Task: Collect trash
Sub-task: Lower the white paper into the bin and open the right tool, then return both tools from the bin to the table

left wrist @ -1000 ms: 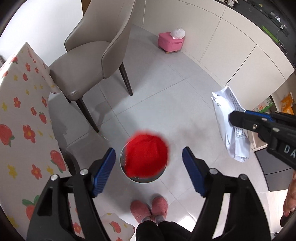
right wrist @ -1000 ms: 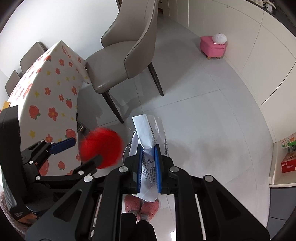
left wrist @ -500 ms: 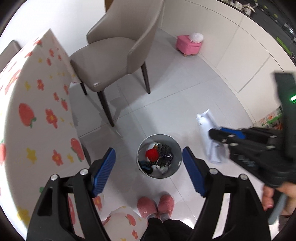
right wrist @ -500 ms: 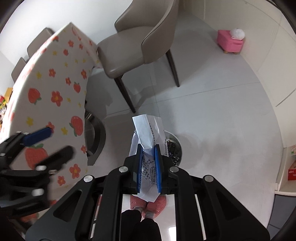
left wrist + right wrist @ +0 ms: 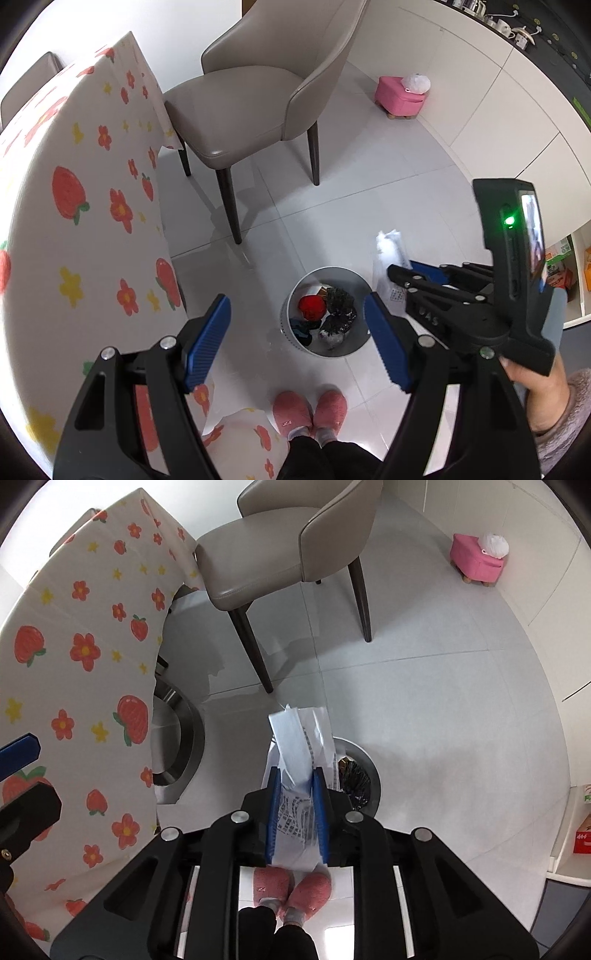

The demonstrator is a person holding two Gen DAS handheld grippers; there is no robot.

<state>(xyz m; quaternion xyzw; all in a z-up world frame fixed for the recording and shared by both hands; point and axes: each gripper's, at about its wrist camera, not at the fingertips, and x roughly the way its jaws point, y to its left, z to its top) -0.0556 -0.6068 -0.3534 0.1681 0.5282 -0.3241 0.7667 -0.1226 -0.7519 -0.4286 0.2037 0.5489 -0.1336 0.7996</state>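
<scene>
A round grey trash bin [image 5: 291, 301] stands on the floor below me, holding a red ball [image 5: 312, 307], dark crumpled wrappers [image 5: 338, 317] and other scraps. My left gripper [image 5: 297, 339] is open and empty, high above the bin. My right gripper [image 5: 297, 812] is shut on a white printed paper wrapper [image 5: 295, 738], held above the bin's left rim [image 5: 369, 764]. In the left wrist view the right gripper [image 5: 400, 271] and the wrapper [image 5: 389, 247] hang just right of the bin.
A table with a strawberry-print cloth [image 5: 74, 221] stands at left, its metal base [image 5: 184, 738] near the bin. A beige chair [image 5: 255, 110] stands behind. A pink stool [image 5: 399, 99] sits by white cabinets. My slippered feet [image 5: 310, 406] are below.
The red ball fell from my open left gripper into the bin. Both grippers rose higher. The right gripper kept hold of the wrapper and moved toward the bin.
</scene>
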